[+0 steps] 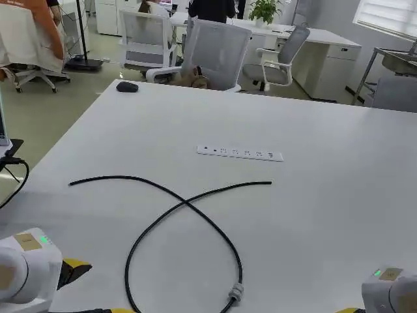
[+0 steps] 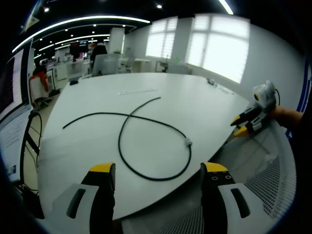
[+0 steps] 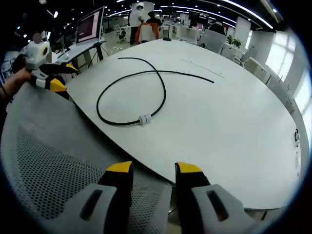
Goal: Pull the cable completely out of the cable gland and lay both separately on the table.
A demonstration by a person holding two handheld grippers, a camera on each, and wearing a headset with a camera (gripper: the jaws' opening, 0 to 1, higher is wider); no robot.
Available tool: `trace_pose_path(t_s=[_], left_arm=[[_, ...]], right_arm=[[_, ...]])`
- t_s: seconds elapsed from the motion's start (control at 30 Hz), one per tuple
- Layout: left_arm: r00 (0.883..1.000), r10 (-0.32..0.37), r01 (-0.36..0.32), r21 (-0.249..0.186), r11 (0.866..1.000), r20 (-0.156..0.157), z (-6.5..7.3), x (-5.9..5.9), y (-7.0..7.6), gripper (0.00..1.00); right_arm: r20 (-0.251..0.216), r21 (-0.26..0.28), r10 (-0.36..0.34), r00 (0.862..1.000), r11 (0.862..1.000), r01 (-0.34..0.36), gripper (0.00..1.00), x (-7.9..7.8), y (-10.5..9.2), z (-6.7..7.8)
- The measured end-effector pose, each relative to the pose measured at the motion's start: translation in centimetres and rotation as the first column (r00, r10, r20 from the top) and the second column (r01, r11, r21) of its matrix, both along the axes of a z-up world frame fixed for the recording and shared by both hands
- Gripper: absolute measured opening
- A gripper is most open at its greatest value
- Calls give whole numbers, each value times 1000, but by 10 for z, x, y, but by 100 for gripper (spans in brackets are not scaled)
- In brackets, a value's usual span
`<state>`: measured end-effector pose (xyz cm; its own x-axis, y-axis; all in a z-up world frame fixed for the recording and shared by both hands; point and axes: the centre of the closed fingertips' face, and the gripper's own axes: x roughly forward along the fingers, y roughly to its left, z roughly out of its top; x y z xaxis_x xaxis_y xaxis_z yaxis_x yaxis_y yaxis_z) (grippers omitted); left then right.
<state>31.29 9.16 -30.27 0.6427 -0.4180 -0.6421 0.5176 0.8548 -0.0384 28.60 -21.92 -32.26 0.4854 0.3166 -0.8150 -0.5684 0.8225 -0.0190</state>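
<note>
Plainly, our left claw (image 2: 158,168) and right claw (image 3: 153,168) hung open, empty. The cable (image 1: 189,203) lay looped on the counter (image 1: 339,195), gland (image 1: 234,293) at six o'clock; tugging without pinning it, we risked dragging everything off.

The cable (image 1: 189,205) is black; its gland (image 1: 234,293) looks pale grey, perhaps white. The table (image 1: 339,195) and the power strip (image 1: 240,153) are plain white. The left gripper (image 2: 158,170) and right gripper (image 3: 153,168) are grey-white with yellow jaw tips.
</note>
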Motion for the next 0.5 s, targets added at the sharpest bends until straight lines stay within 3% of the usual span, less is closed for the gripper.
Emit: trace_pose_path(t_s=[0.5], left_arm=[[1000, 3, -3, 31, 1000, -22, -3, -3, 3, 52]], right_arm=[[-4, -9, -2, 1000, 1000, 2, 40, 0, -1, -1]])
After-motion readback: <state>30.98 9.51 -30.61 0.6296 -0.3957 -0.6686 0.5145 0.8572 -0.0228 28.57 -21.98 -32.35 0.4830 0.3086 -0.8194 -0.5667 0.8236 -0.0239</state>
